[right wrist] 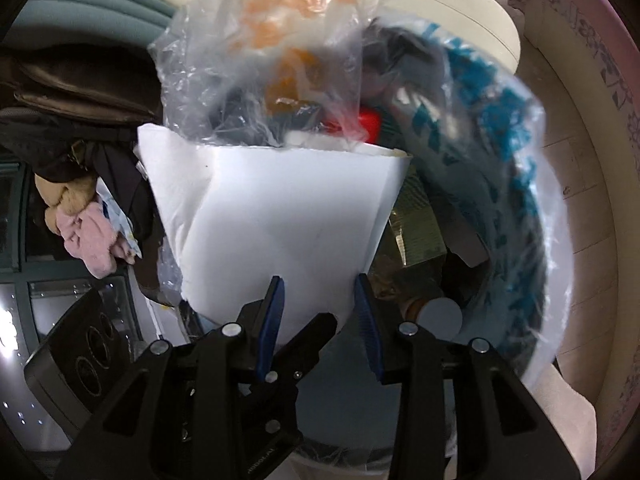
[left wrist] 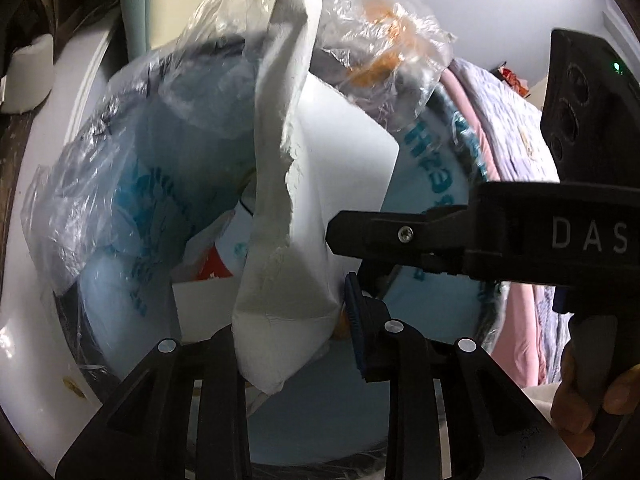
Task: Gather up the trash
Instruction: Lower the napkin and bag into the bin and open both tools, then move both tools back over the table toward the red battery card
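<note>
Both grippers hang over the bin (left wrist: 132,208), a round one lined with a pale bag printed in blue, and the trash sits right above its mouth. The white paper (right wrist: 280,216) stands up from the right gripper (right wrist: 320,320) with its long axis running away from the fingers, its folded wide edge at the far end. Clear crumpled plastic (right wrist: 272,48) with orange scraps inside rides on that far end.

From the left wrist the same paper (left wrist: 280,184) shows as a tall twisted strip, torn along one side, climbing from the left gripper (left wrist: 296,340) toward the plastic (left wrist: 384,32).

The right gripper's blue pads (right wrist: 366,320) press the paper's narrow end from both sides: a firm hold. On the left, only one blue pad (left wrist: 354,320) shows; the paper covers the other finger, so whether it pinches I cannot tell.

Bin contents are blurred: something red (right wrist: 366,124), a grey disc (right wrist: 442,316). Both tools tilt steeply downward, the right gripper (left wrist: 460,232) crossing in front of the left, fingers of a hand (left wrist: 592,400) wrapped around its handle.
</note>
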A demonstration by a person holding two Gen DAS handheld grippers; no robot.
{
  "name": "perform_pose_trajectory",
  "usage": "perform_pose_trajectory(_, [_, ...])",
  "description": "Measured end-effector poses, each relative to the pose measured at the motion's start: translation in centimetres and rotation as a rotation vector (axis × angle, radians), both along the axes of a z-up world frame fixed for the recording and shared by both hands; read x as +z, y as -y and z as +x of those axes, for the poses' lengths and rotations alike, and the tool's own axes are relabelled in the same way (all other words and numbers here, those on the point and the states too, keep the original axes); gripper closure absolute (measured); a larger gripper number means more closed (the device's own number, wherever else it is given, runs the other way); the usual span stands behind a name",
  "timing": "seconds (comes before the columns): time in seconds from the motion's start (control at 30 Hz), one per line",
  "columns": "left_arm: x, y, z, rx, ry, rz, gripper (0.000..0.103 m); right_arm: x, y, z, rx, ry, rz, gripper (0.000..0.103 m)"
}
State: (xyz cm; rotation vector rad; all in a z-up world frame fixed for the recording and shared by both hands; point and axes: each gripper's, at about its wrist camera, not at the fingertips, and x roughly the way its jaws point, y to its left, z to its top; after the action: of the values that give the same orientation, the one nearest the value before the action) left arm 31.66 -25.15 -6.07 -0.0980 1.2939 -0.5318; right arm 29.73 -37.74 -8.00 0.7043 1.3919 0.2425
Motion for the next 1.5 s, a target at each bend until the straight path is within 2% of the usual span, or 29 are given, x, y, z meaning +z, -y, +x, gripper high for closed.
perform_pose_trajectory(0.07, [-0.9,-0.2,-0.1,0.006,-0.021,0.0,0.078,-0.7,-0.4,0.4,0.018,-0.018,-0.01,0.067])
perform_pose_trajectory(0.27, [-2.0,1.6,-0.1,-0.048,0.016,0.092,0.07,-1.3,-1.3,1.8,0.041,-0.017,-0.033,0.066])
perform_pose_trajectory(0.4, [-2.3,1.8,0.3,-0.017,0.011,0.075,0.068,-1.6,-1.2,1.9,0.043,-0.016,-0.027,0.066])
perform_pose_trajectory(0.53, [-2.0,1.8,1.2,-0.033,-0.021,0.056,0.059,-2.1,-1.0,2.4,0.06,-0.006,-0.028,0.066])
perform_pose_trajectory(0.63, [-2.2,1.8,1.7,-0.005,-0.052,0.053,0.054,-2.6,-1.1,2.8,0.062,-0.019,-0.02,0.066])
perform_pose_trajectory(0.83, [-2.1,1.1,2.2,0.018,-0.051,0.045,0.053,-1.9,-1.1,2.1,0.06,-0.023,-0.021,0.067])
perform_pose_trajectory(1.07, [1.1,-0.8,1.0,0.036,-0.004,0.023,0.05,1.9,-0.3,-0.2,0.024,0.051,-0.04,0.067])
perform_pose_trajectory(1.2, [3.9,-2.5,-0.8,0.06,0.04,-0.004,0.04,3.7,-0.5,-1.2,0.002,0.079,-0.051,0.067])
perform_pose_trajectory(1.33, [6.3,-3.5,-3.2,0.071,0.087,0.003,0.039,5.7,-0.3,-3.1,-0.028,0.132,-0.059,0.064])
perform_pose_trajectory(1.5, [8.3,-6.0,-5.4,0.109,0.11,-0.026,0.039,7.7,-0.6,-5.4,-0.059,0.181,-0.064,0.064])
